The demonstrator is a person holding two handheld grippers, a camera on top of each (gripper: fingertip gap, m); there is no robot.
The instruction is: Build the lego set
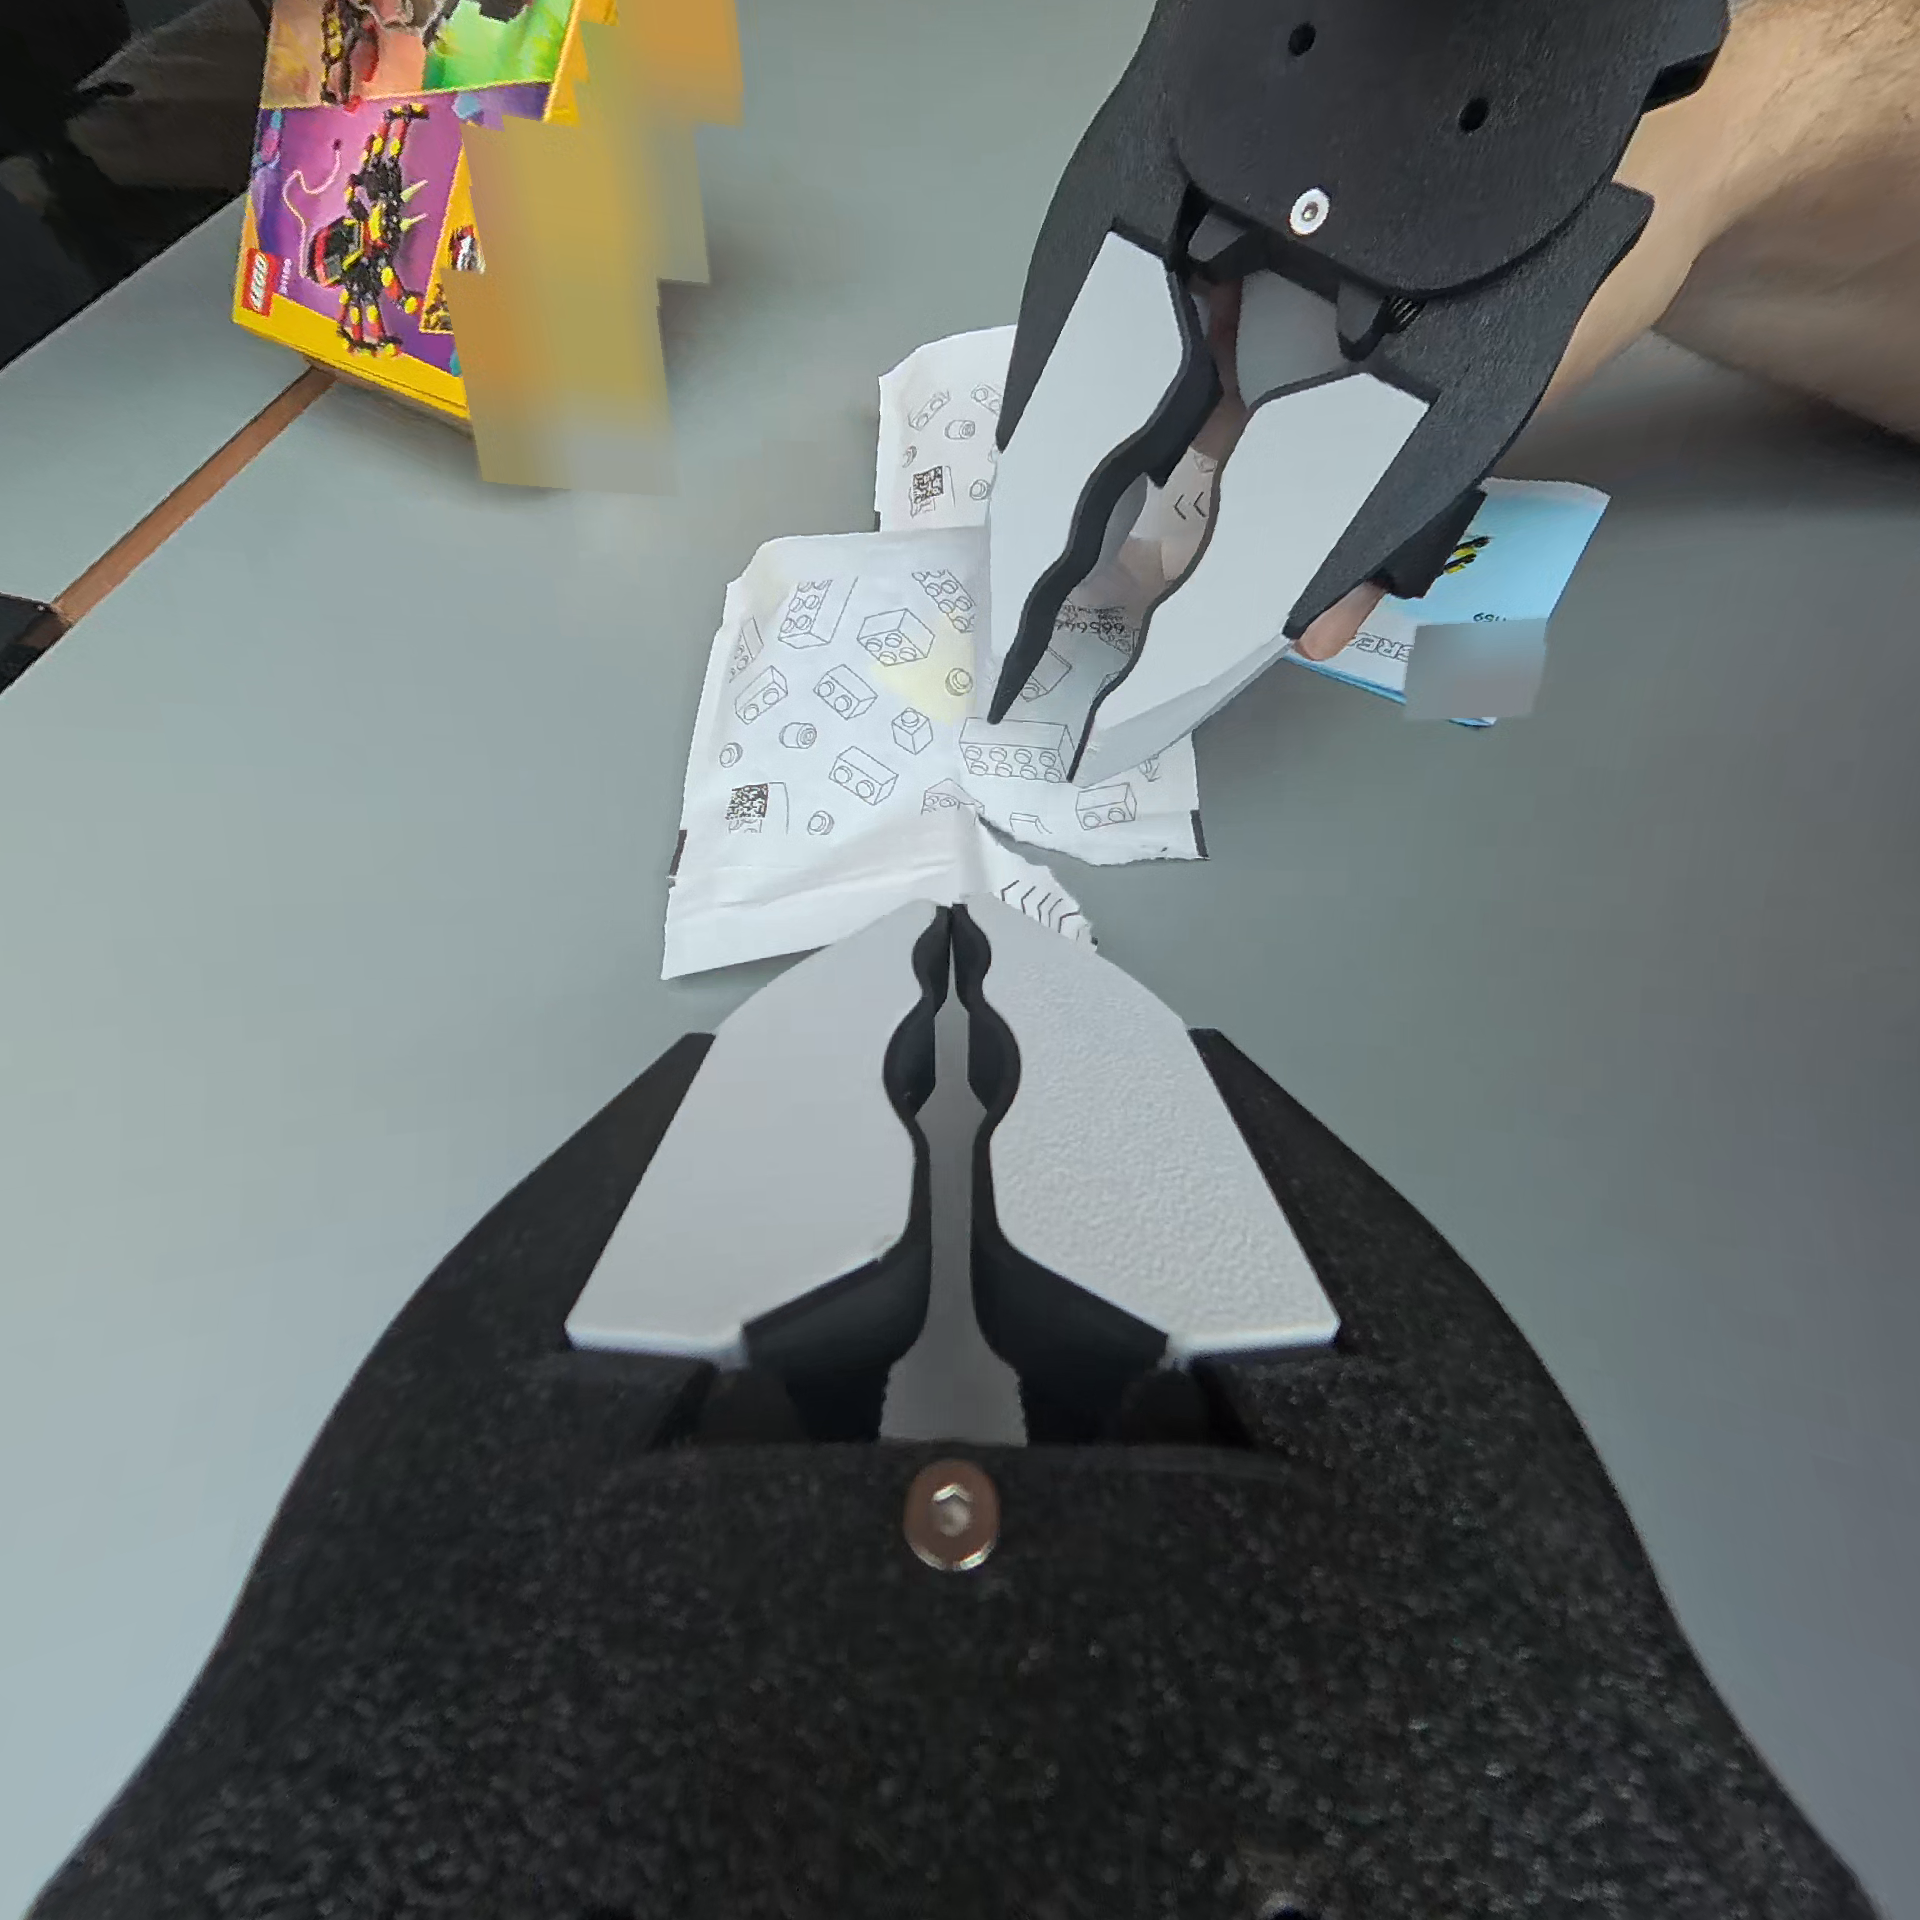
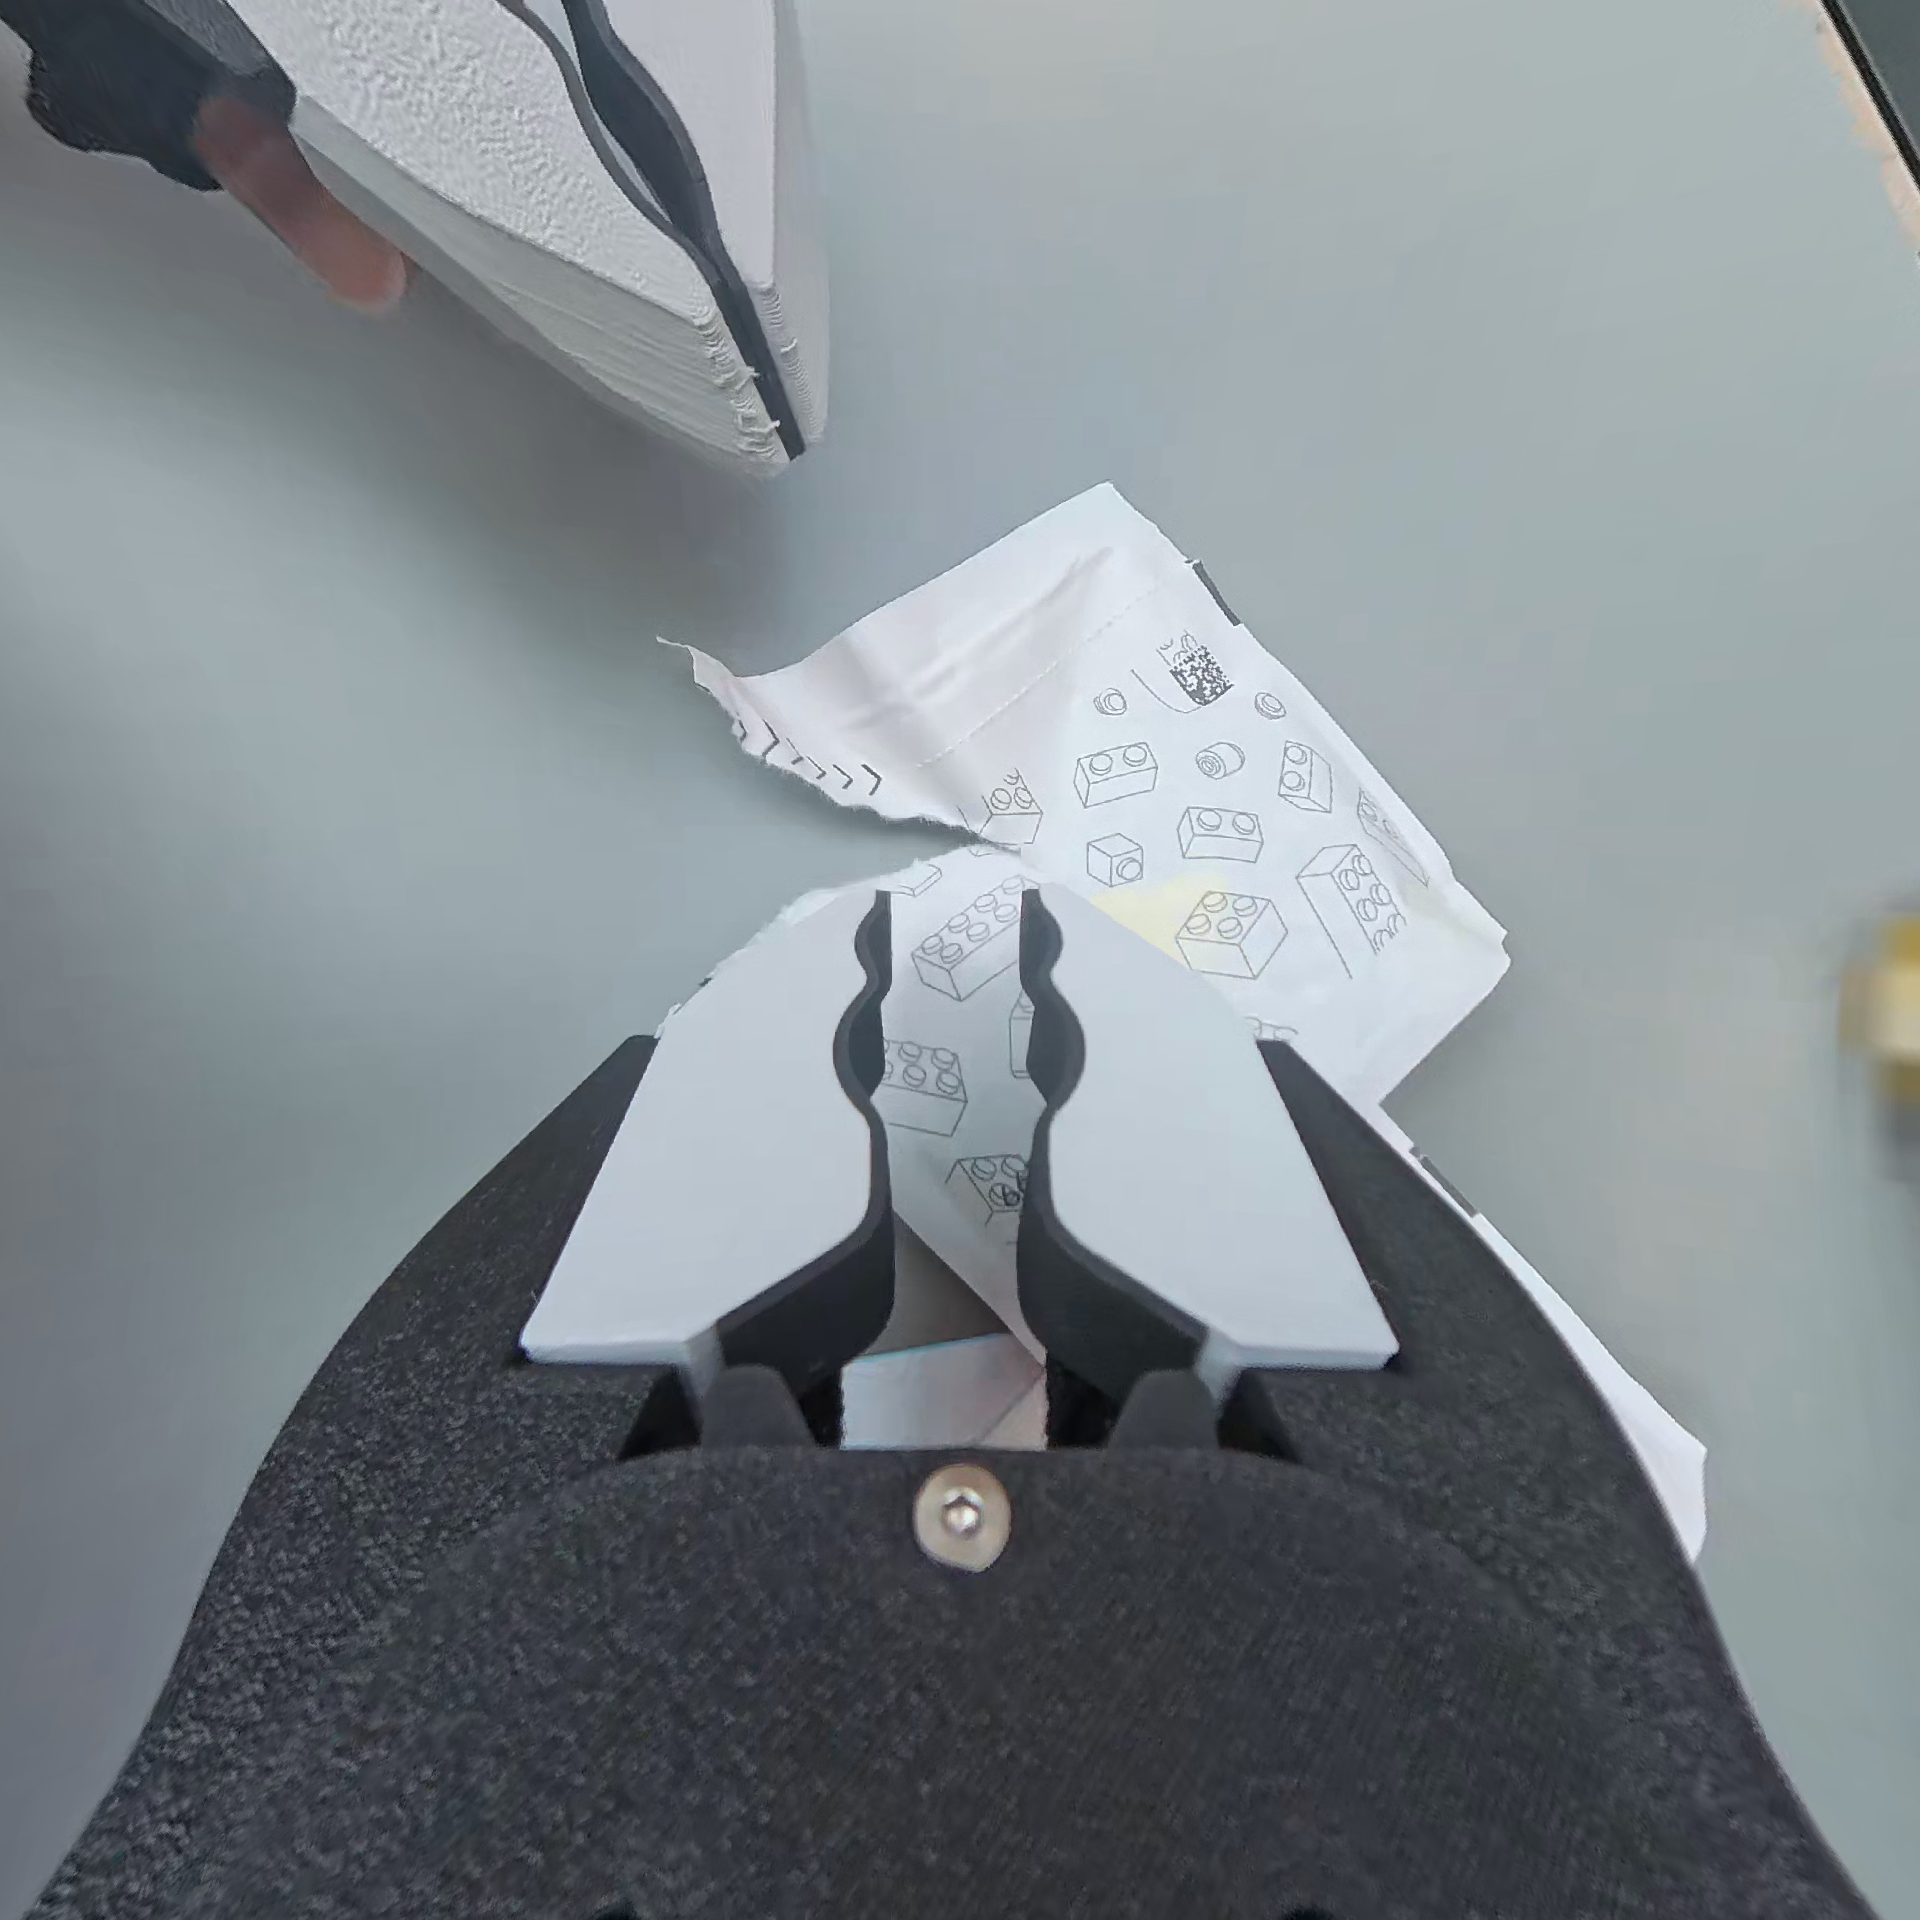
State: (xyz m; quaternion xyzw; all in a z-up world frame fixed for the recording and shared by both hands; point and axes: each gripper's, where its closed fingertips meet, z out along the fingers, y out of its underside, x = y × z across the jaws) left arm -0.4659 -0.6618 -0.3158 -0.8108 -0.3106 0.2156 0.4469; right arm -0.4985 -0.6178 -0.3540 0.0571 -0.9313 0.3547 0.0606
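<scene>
A white paper bag [image 1: 862, 727] printed with brick drawings lies on the grey table [image 1: 312, 883], its near edge torn partway open. My left gripper [image 1: 951, 914] is shut and empty, its tips just short of the torn edge. In the right wrist view it [image 2: 792, 447] hangs above the table, apart from the bag [image 2: 1195, 790]. My right gripper [image 2: 954, 899] is open, with the bag's paper showing between its fingers. In the left wrist view it [image 1: 1039, 746] points down onto the bag's far right part. I cannot tell whether it touches the paper.
A second white bag [image 1: 935, 436] lies behind the first. A light blue instruction booklet [image 1: 1538, 551] lies under the right gripper's hand. The colourful set box [image 1: 353, 239] stands at the far left near the table edge. The table's edge [image 2: 1860, 125] shows at top right. Some 7 cm of space lies between my two pairs of fingers.
</scene>
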